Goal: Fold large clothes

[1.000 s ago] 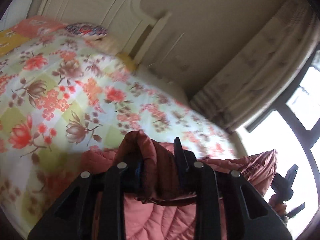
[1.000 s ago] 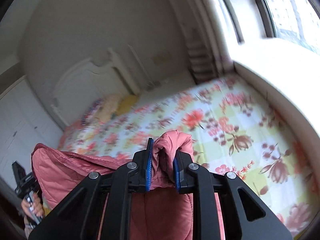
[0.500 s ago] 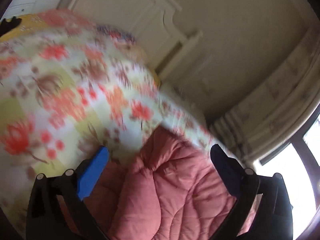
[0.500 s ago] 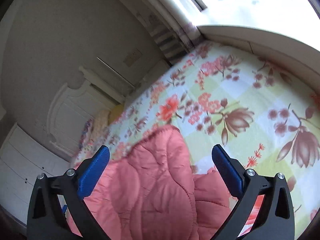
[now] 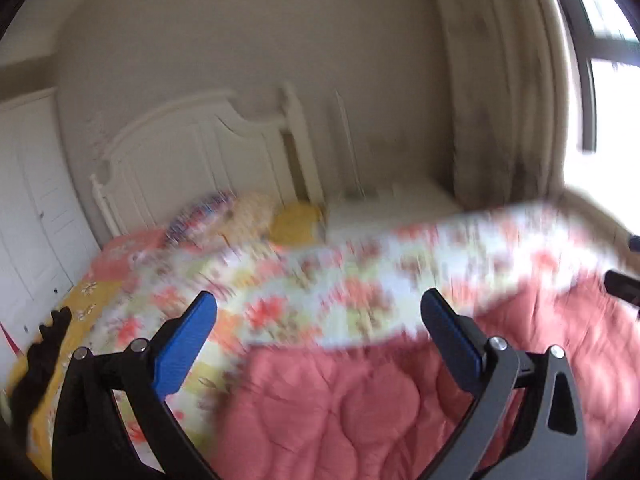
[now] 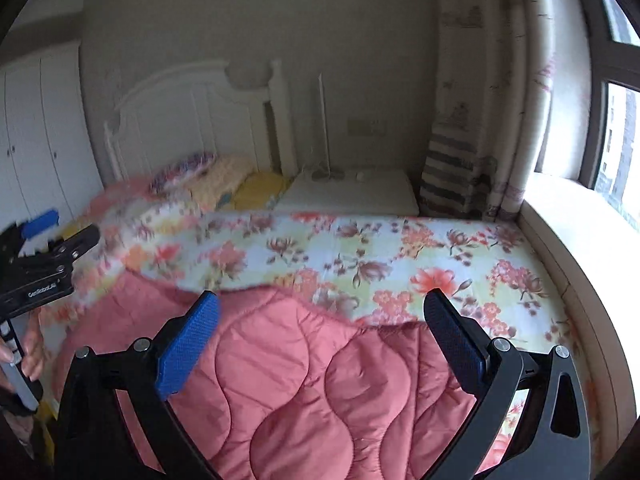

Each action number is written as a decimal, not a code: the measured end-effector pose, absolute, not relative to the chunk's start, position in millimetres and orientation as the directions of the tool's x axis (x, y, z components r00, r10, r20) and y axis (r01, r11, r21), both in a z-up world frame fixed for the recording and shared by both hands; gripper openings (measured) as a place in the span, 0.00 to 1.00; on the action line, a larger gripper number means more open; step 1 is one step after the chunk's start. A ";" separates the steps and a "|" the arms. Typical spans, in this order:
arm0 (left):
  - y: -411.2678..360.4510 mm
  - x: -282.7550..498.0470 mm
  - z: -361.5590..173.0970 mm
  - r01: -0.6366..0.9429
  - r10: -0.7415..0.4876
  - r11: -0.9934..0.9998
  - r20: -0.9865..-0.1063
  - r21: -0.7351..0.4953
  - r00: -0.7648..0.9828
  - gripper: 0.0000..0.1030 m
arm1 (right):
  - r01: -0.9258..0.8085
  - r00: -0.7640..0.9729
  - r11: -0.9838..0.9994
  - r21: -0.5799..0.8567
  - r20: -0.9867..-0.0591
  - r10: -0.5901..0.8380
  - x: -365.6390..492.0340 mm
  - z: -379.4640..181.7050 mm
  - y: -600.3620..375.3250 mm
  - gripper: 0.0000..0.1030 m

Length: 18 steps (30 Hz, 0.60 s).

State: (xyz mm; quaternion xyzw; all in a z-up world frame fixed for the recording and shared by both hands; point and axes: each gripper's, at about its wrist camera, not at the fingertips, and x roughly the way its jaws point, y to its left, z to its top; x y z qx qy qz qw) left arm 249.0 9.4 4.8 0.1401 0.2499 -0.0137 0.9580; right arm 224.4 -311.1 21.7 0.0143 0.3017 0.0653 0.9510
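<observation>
Left gripper (image 5: pixel 318 338): I see its fingers spread wide, holding nothing, above the quilt.
Right gripper (image 6: pixel 320 336): mine here too, fingers wide apart, empty.
Pink quilted garment (image 6: pixel 304 384): lies on the floral bedspread (image 6: pixel 420 256), just below both grippers.
Left view: blurred.

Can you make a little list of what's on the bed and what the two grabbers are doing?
place: bed with flowery cover
garment: pink quilted coat, lying on the bed
left gripper: open, holding nothing, above the coat
right gripper: open, holding nothing, above the coat
pillows: at the headboard end
headboard: white
window: at the right
sharpness: left view blurred, right view mostly clear
</observation>
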 end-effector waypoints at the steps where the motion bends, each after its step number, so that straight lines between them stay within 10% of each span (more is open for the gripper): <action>1: 2.8 255.1 -11.8 0.108 0.054 0.953 -0.506 0.285 0.861 0.98 | -0.132 0.776 0.991 0.024 -0.619 0.118 233.8 -1.3 -298.0 0.91; 5: -13.2 281.6 -98.2 0.100 0.228 0.857 -0.545 0.506 0.807 0.98 | -0.145 0.627 0.973 -0.177 -0.777 -0.048 260.4 -96.7 -280.6 0.91; 18: 21.3 303.0 -122.0 0.069 0.210 0.926 -0.659 0.371 0.722 0.98 | -0.070 0.587 0.997 -0.044 -0.809 0.005 265.1 -95.7 -300.2 0.93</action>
